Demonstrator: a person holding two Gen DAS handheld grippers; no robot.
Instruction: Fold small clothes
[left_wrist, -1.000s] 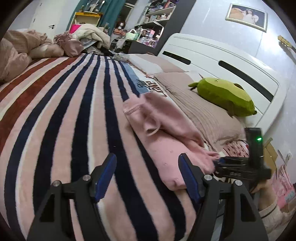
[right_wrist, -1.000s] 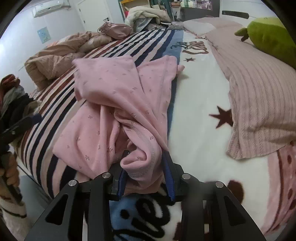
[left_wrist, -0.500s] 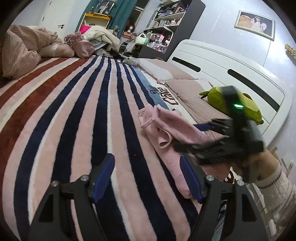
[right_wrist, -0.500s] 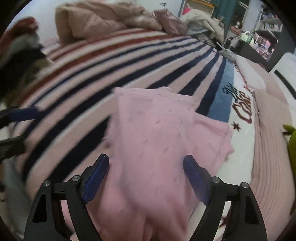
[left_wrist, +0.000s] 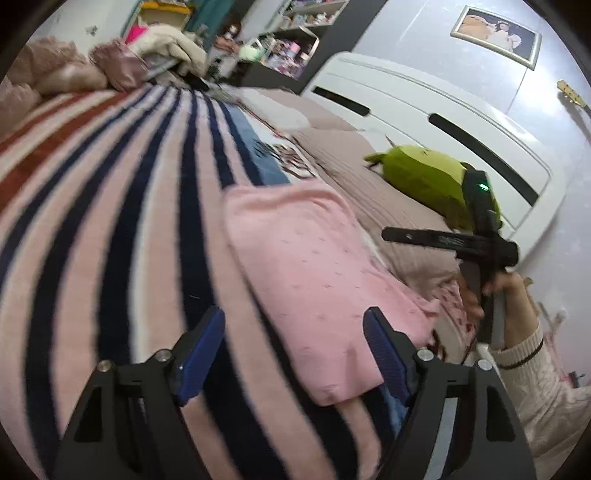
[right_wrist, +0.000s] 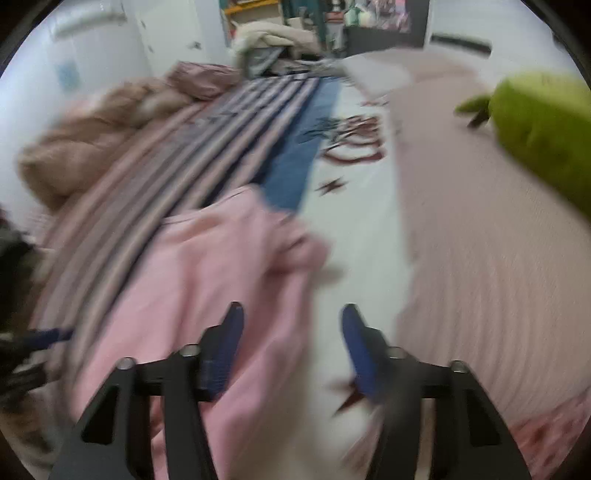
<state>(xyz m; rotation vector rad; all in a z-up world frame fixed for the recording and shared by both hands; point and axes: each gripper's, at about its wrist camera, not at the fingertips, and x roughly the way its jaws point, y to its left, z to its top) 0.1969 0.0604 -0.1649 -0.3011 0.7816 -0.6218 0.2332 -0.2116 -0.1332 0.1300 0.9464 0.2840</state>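
Observation:
A small pink garment (left_wrist: 314, 273) with a fine print lies folded flat on the striped bedspread (left_wrist: 110, 206). My left gripper (left_wrist: 295, 354) is open and empty, low over the garment's near edge. In the right wrist view, which is blurred, the pink garment (right_wrist: 207, 280) lies at the left and my right gripper (right_wrist: 291, 347) is open and empty above its right edge. The right gripper also shows in the left wrist view (left_wrist: 476, 240), held in a hand to the right of the garment.
A green plush toy (left_wrist: 424, 181) lies on the beige pillow (left_wrist: 388, 206) by the white headboard (left_wrist: 443, 110). Crumpled brown bedding (right_wrist: 92, 147) and piled clothes (left_wrist: 170, 48) sit at the far end of the bed. Shelves stand behind.
The right gripper let go of the bunched pink cloth and opened. The garment now lies flatter and folded. The right gripper has drawn back to the right; the left moved closer to the garment.

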